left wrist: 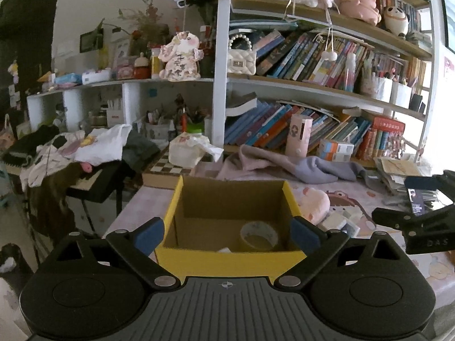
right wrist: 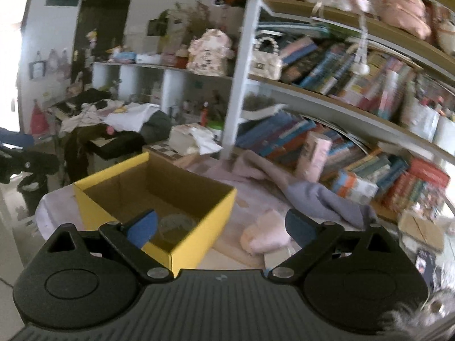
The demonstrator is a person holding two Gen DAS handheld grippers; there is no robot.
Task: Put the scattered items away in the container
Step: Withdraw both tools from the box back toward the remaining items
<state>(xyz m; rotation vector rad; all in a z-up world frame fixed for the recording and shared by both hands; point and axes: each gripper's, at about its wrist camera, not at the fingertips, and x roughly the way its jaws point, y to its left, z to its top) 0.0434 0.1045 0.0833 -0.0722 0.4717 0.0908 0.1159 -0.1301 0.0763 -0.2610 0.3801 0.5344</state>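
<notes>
Both sets of tongs spread wide and empty. Yellow box [left wrist: 227, 258] dead ahead of the left tongs [left wrist: 227, 234], tape roll [left wrist: 259, 236] already inside. Pink plush [right wrist: 267, 234] on the table just ahead of the right tongs [right wrist: 220, 227], right of the box, long axis running across the fingers; likely the right hand's pick, being nearer

light: daylight, blown-out right edge | left view: sharp | right view: motion-blurred | edges: fisheye-bent, dark corners
</notes>
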